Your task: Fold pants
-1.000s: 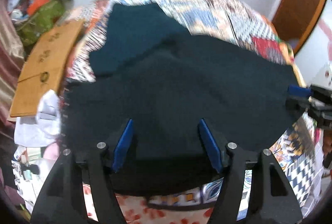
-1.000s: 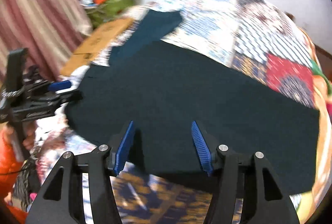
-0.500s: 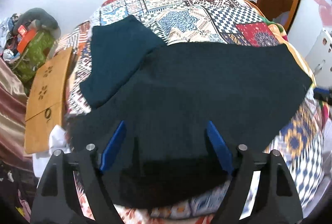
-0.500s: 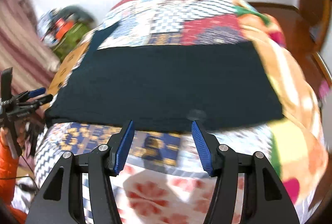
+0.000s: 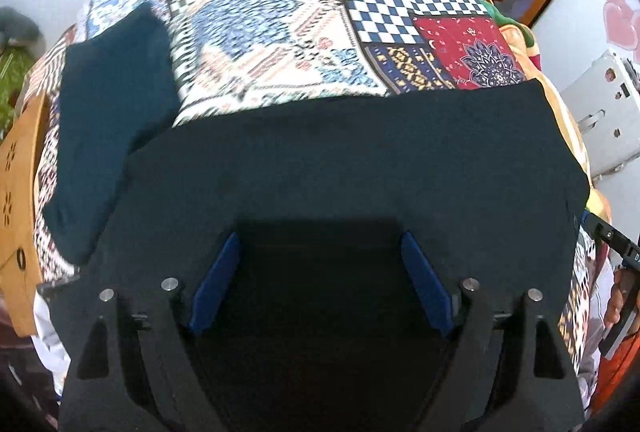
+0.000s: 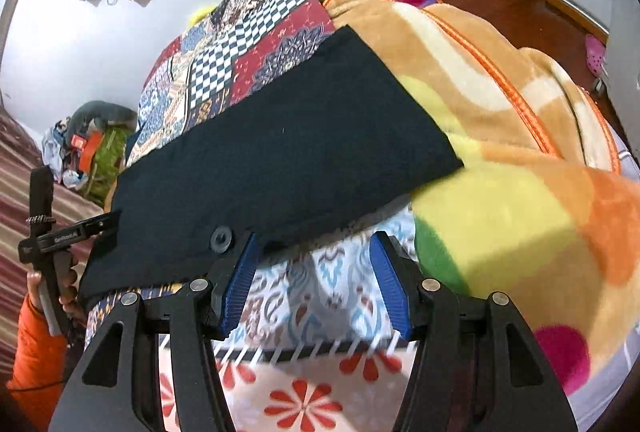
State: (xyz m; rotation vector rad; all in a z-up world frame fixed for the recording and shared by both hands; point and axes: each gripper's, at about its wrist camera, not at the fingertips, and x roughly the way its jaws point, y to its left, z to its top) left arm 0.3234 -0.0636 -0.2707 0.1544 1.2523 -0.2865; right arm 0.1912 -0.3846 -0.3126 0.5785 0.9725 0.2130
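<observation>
Dark pants (image 5: 340, 160) lie flat across the patchwork bed (image 5: 280, 12), while left claw (image 5: 320, 280) and right claw (image 6: 316, 280) both gape apart, holding nothing.

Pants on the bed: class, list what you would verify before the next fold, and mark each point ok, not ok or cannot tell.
1. Pants lie flat on the patchwork bedspread: ok.
2. Left gripper open above the cloth: ok.
3. Right gripper open, holding nothing: ok.
4. Right gripper over the pants: not ok, mostly over bedspread.
5. One leg splays out sideways: not ok.
6. Far hem aligned: cannot tell.
</observation>
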